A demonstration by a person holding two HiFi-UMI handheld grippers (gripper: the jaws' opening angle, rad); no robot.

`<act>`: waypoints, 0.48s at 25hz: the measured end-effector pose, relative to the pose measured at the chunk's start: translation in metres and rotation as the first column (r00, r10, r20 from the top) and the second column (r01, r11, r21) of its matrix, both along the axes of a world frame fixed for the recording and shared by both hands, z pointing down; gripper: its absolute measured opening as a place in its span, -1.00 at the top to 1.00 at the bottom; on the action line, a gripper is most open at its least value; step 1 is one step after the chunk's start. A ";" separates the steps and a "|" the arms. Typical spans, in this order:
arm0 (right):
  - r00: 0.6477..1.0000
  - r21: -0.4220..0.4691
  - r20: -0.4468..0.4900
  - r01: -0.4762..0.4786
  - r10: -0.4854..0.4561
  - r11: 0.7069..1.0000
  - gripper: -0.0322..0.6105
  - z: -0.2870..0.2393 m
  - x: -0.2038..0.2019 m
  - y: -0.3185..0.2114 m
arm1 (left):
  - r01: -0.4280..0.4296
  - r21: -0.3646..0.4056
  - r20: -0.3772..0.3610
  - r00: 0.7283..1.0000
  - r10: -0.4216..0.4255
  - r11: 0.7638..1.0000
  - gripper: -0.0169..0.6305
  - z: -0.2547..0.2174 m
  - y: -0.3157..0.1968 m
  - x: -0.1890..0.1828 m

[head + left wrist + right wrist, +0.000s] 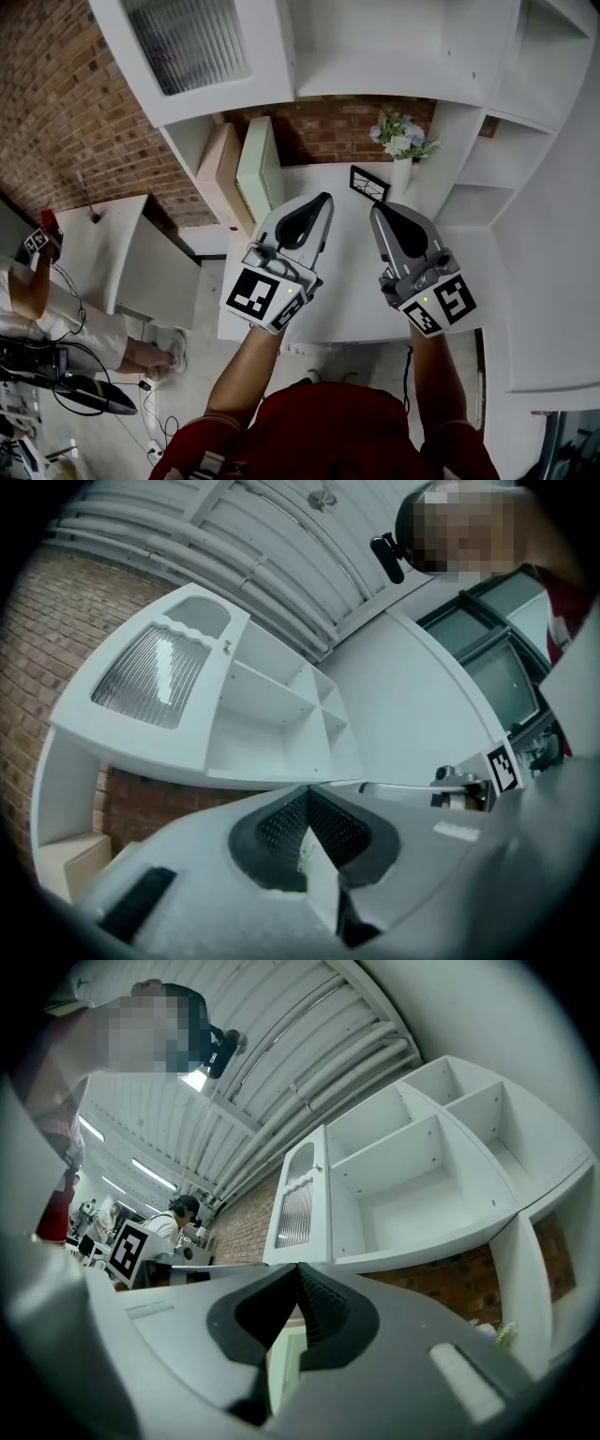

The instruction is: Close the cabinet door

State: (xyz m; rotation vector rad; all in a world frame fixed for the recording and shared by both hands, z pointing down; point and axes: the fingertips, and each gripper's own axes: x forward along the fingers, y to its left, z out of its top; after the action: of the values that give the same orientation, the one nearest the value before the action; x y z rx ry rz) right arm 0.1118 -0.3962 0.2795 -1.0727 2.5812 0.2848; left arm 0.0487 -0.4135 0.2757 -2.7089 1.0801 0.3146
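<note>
No legible text or numbers.

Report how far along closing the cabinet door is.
Nothing done yet: the cabinet door stands swung open. In hand: left gripper and right gripper, both shut and empty, touch nothing. Remaining: reach the door and push it closed.

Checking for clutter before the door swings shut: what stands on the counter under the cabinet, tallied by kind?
Boxes, beige and green: 2
Picture frame: 1
Vase of flowers: 1
Total: 4
</note>
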 end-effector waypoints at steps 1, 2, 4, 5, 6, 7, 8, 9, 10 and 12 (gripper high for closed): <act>1.000 0.001 0.001 0.001 -0.001 1.000 0.86 0.001 -0.001 0.002 | -0.007 -0.005 0.000 1.000 0.007 1.000 0.94 0.003 0.004 0.000; 1.000 0.002 0.003 0.001 -0.001 1.000 0.85 0.001 -0.001 0.004 | -0.012 -0.009 -0.003 1.000 0.012 1.000 0.94 0.006 0.007 0.000; 1.000 0.000 0.010 0.003 -0.003 1.000 0.86 0.004 -0.003 0.008 | -0.023 -0.015 -0.015 1.000 0.022 1.000 0.94 0.009 0.012 -0.001; 1.000 -0.002 0.013 0.004 -0.004 1.000 0.86 0.006 -0.004 0.010 | -0.028 -0.018 -0.025 0.999 0.027 0.999 0.94 0.011 0.015 -0.002; 1.000 -0.004 0.015 0.004 -0.004 1.000 0.86 0.008 -0.005 0.012 | -0.032 -0.020 -0.032 0.999 0.031 0.999 0.94 0.013 0.017 -0.003; 1.000 -0.007 0.016 0.005 -0.004 1.000 0.86 0.010 -0.006 0.014 | -0.035 -0.023 -0.035 0.999 0.035 0.999 0.94 0.015 0.020 -0.004; 1.000 -0.010 0.017 0.005 -0.004 1.000 0.86 0.012 -0.007 0.016 | -0.038 -0.025 -0.034 0.999 0.037 0.999 0.94 0.017 0.023 -0.004; 1.000 -0.012 0.017 0.004 -0.004 1.000 0.86 0.014 -0.007 0.018 | -0.041 -0.026 -0.031 0.999 0.040 0.999 0.94 0.019 0.026 -0.004; 1.000 -0.013 0.016 0.003 -0.003 1.000 0.86 0.016 -0.008 0.020 | -0.043 -0.026 -0.028 0.999 0.043 0.999 0.94 0.021 0.029 -0.004; 1.000 -0.010 0.007 -0.001 0.001 1.000 0.86 0.020 -0.010 0.024 | -0.048 -0.021 -0.022 0.999 0.047 0.999 0.94 0.023 0.034 -0.004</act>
State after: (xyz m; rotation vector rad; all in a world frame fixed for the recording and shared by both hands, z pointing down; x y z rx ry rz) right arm 0.1015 -0.3719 0.2991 -1.0771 2.5781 0.2676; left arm 0.0444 -0.3797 0.2986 -2.7598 1.0315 0.3420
